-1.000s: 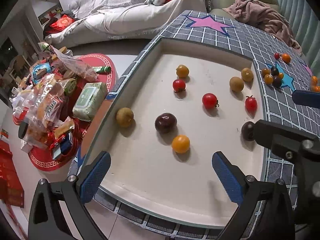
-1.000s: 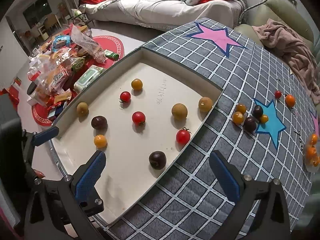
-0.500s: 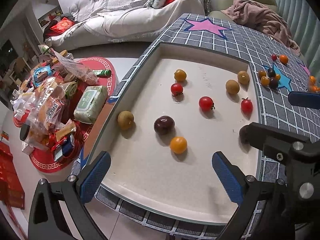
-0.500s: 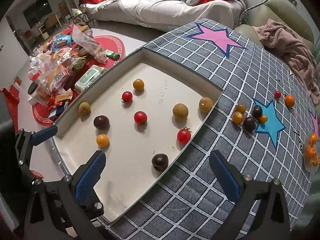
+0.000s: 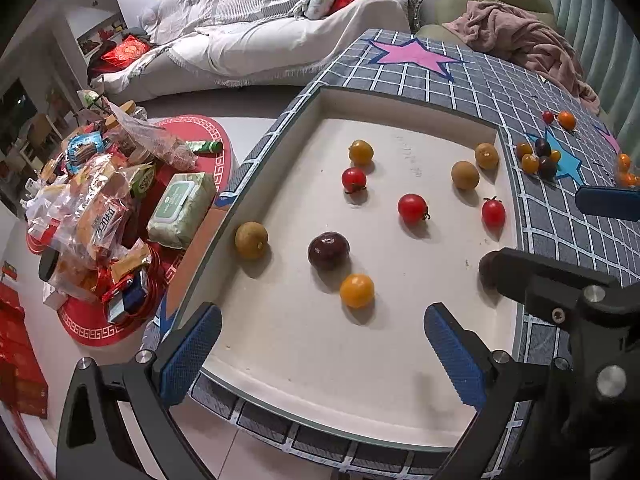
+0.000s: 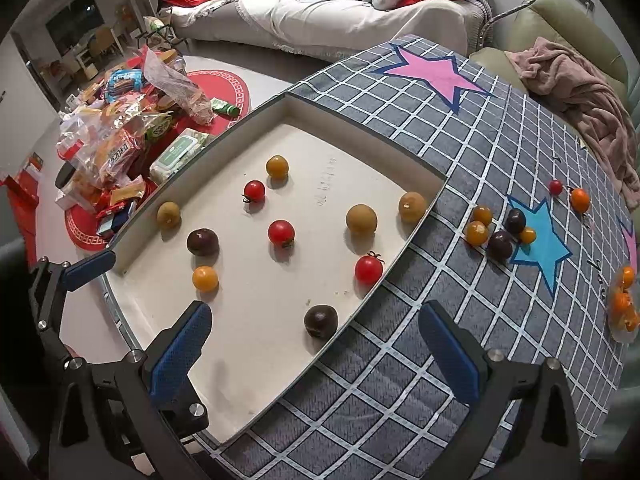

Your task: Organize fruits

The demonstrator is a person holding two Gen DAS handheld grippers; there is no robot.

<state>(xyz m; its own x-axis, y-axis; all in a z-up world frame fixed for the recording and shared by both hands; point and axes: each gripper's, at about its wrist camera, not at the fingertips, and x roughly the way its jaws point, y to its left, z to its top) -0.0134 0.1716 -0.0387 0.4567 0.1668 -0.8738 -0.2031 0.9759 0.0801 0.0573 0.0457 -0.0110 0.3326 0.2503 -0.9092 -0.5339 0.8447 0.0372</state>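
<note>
A shallow cream tray point(image 5: 400, 340) point(image 6: 256, 360) sits in a grey checked cloth and holds several small fruits: red tomatoes point(image 5: 413, 208) point(image 6: 281, 232), a dark plum point(image 5: 328, 250) point(image 6: 202, 241), an orange one point(image 5: 357, 290) point(image 6: 205, 278) and brown ones point(image 5: 251, 240) point(image 6: 361, 219). Another dark plum point(image 6: 320, 321) lies by the tray's right wall. More fruits point(image 6: 500, 232) point(image 5: 538, 156) lie on the cloth by a blue star. My left gripper point(image 5: 320, 356) is open and empty above the tray's near edge. My right gripper point(image 6: 316, 360) is open and empty over the tray's near right wall.
A low red round table point(image 5: 100, 320) with snack bags and a wipes pack point(image 5: 180, 208) stands to the left. A white sofa point(image 6: 340, 12) is behind. A pink blanket point(image 6: 580, 92) lies at the far right. Orange fruits in a clear bag point(image 6: 624, 300) sit at the cloth's right edge.
Both grippers have drawn back a little toward the near edge; the fruits sit slightly further off in both views. No fruit has moved. Both stay open.
</note>
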